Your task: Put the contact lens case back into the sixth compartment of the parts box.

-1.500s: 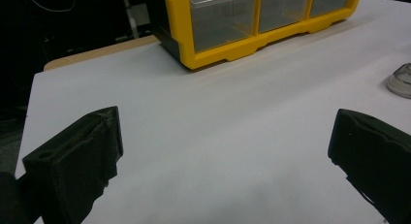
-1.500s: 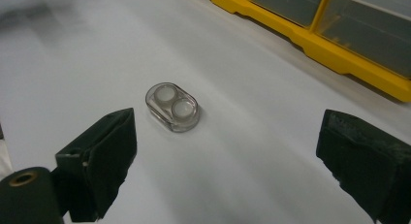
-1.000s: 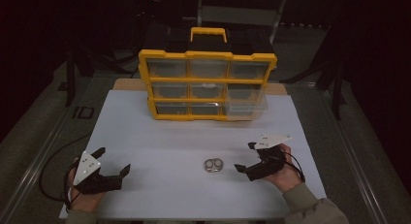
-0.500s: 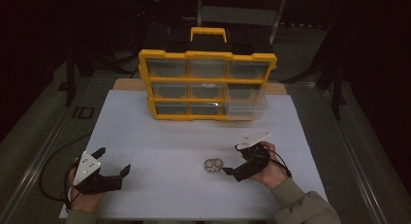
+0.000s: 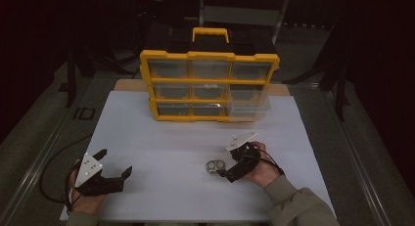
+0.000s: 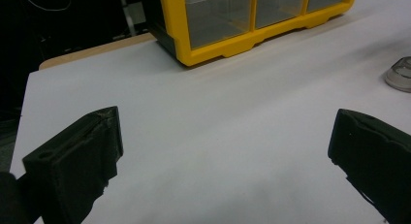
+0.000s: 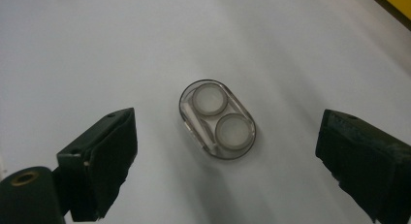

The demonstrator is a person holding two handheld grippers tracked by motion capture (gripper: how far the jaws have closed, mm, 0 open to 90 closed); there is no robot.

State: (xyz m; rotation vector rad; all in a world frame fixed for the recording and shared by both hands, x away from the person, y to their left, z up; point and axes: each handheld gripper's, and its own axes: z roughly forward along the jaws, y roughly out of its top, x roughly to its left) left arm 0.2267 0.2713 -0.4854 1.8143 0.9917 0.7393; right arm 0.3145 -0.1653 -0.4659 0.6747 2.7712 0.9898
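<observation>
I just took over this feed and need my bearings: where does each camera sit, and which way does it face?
High view: above the person's side, facing forward and down on the table; both hands show.
Left gripper view: rides the left gripper, facing the yellow drawer box; open jaws show.
Right gripper view: rides the right gripper, looking down on the lens case; open jaws show.
All three share the lens case.

Black claw [image 5: 230,163] — grey plate, cable.

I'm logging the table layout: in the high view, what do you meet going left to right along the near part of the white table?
Left gripper, jaws apart → small clear oval case with two round lids → right gripper, jaws apart, next to the case.
</observation>
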